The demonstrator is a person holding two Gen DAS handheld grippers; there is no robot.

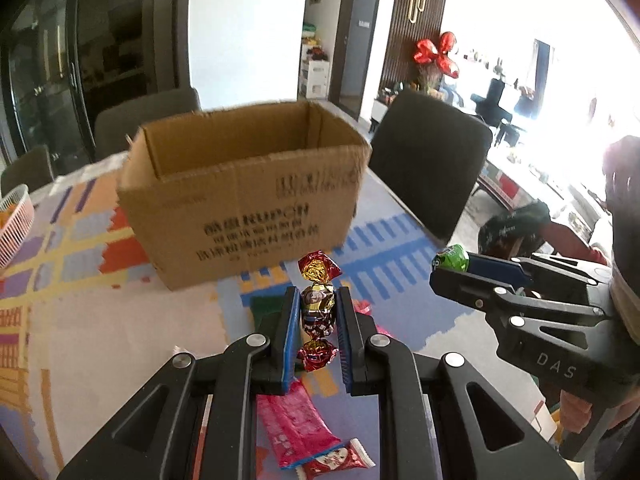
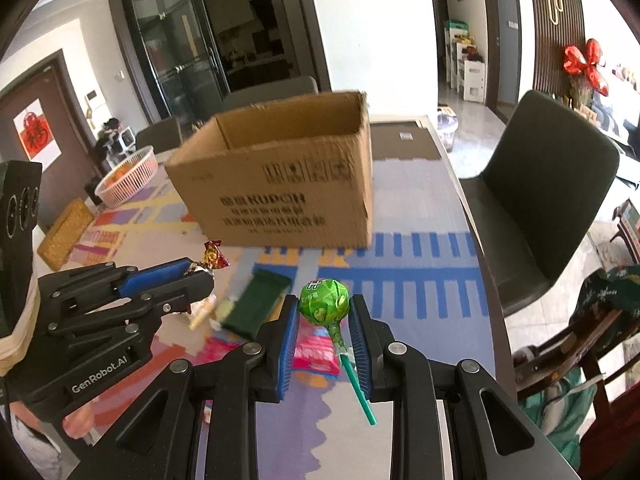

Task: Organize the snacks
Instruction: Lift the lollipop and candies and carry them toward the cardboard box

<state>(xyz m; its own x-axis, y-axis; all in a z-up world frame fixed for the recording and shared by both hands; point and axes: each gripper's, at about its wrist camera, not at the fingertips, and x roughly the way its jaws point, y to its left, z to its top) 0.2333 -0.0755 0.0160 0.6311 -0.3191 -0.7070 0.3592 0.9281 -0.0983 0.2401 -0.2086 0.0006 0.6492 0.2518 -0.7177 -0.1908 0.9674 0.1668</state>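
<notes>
My left gripper (image 1: pixel 317 300) is shut on a red-and-gold foil-wrapped candy (image 1: pixel 317 308), held above the table short of an open cardboard box (image 1: pixel 248 204). The candy also shows in the right wrist view (image 2: pixel 214 258). My right gripper (image 2: pixel 324 312) is shut on a green lollipop (image 2: pixel 325 301) with a green stick, also held above the table in front of the box (image 2: pixel 288 184). The right gripper shows at the right of the left wrist view (image 1: pixel 450 264), the left gripper at the left of the right wrist view (image 2: pixel 200 270).
Pink snack packets (image 1: pixel 296 428) and a dark green packet (image 2: pixel 256 300) lie on the colourful tablecloth (image 1: pixel 100 320). A pink mesh basket (image 2: pixel 128 174) and a woven mat (image 2: pixel 66 232) sit at the far left. Dark chairs (image 2: pixel 548 196) stand around the table.
</notes>
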